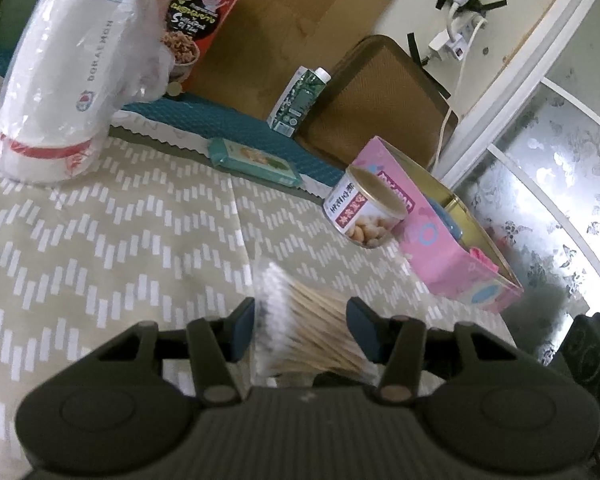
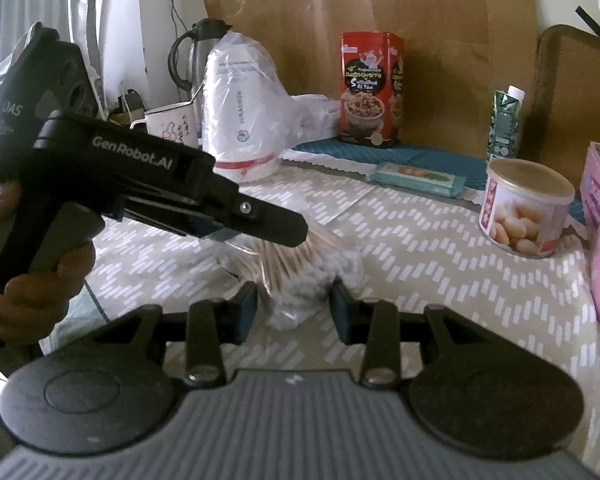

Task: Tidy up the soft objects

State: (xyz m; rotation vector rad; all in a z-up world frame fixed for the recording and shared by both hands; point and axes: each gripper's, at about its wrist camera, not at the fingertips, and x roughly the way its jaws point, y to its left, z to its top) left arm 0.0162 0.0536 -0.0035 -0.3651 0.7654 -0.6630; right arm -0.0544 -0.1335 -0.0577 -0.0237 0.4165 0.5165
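Left wrist view: one clear bag of cotton swabs (image 1: 316, 328), wooden stems fanned and white tips bunched toward nine o'clock, sits pinched between the blue pads of the left tongs (image 1: 300, 330), jaws partly closed onto the bundle just above the patterned counter (image 1: 100, 248). In the right wrist view the same bag (image 2: 300, 276) is gripped at its cotton end by the right tongs (image 2: 294, 310), likewise narrowed onto the plastic, while the left tool (image 2: 260, 224) reaches in from ten o'clock, a hand (image 2: 40, 280) on its grip. Both tongs appear to share one pack, so the step in hand looks like lifting or passing the swabs; the next move likely calls for one side to let go so the other can carry them to a container, perhaps the open pink box (image 1: 444, 236) at two o'clock. Counted outward: one can of beans (image 1: 364, 212) beside that box, one flat teal packet (image 1: 256, 162), one green carton (image 1: 300, 100), one red snack bag (image 1: 198, 20) and one wrapped stack of white bowls (image 1: 60, 80) at eleven o'clock.
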